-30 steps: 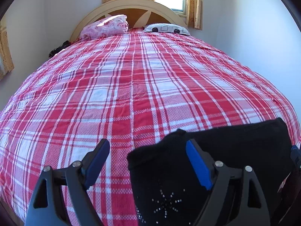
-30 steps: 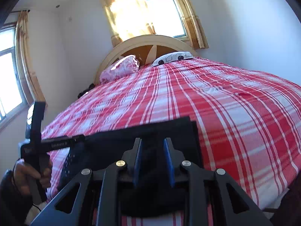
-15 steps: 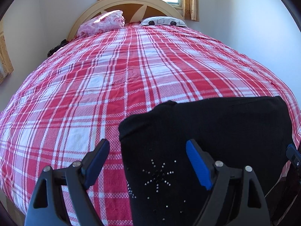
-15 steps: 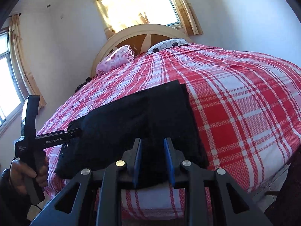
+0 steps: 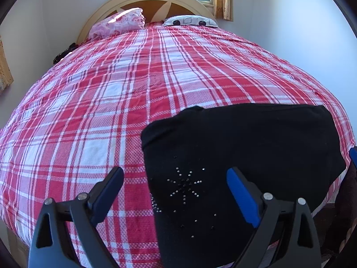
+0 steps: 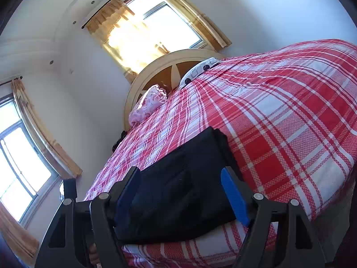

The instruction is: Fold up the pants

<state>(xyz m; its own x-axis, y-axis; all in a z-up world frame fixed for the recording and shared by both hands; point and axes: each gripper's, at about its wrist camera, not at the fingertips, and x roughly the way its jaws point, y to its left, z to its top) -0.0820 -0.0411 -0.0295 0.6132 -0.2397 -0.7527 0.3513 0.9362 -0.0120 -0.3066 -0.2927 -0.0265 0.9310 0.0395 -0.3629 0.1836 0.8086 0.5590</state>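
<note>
A: Left wrist view first: where do the pants [image 5: 245,147] lie?

B: Folded flat near the foot edge of the bed [image 5: 111,93], long axis running left to right. The left gripper [image 5: 176,192] hangs over their left end, jaws wide, empty.

A: And the right gripper [image 6: 180,194]?

B: Over their right end; its jaws have just been opening, pads clear of the cloth. Both sit about equally near.

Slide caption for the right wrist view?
Right gripper, jaws just opened, over folded black pants on red plaid bed.
</note>
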